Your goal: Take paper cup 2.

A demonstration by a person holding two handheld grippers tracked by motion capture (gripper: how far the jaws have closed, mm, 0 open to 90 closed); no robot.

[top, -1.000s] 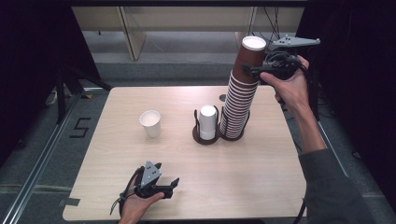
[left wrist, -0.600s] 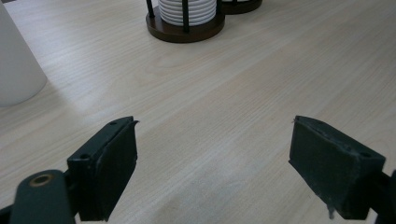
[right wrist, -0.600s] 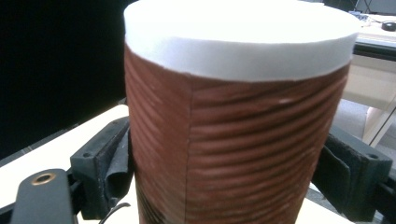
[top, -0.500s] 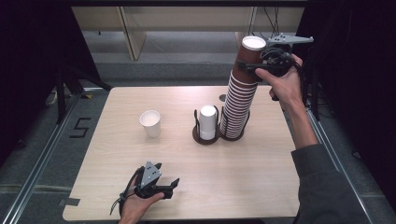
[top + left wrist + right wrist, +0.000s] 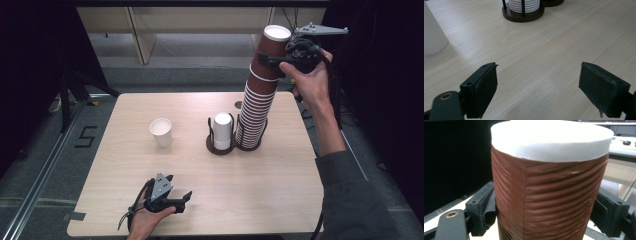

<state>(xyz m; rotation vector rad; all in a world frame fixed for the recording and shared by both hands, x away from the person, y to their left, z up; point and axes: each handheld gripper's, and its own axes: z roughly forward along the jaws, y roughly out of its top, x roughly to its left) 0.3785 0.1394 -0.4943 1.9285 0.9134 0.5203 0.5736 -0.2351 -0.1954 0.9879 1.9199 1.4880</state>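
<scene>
A tall stack of brown ribbed paper cups stands in a dark holder at the table's right middle. Its top brown cup, white inside, sits slightly raised above the stack, and my right gripper is shut on it from the right. In the right gripper view the brown cup is pressed between both jaws of my right gripper. My left gripper rests open near the table's front edge. In the left gripper view my left gripper has only bare tabletop between its jaws.
A short white cup stack stands in a second holder beside the brown stack. A single white cup stands upright left of centre, also at the left edge as the white cup. The wooden table has dark surroundings and floor beyond its edges.
My right gripper has risen a little with the top brown cup, drawing it upward off the stack. The left gripper has stayed put.
</scene>
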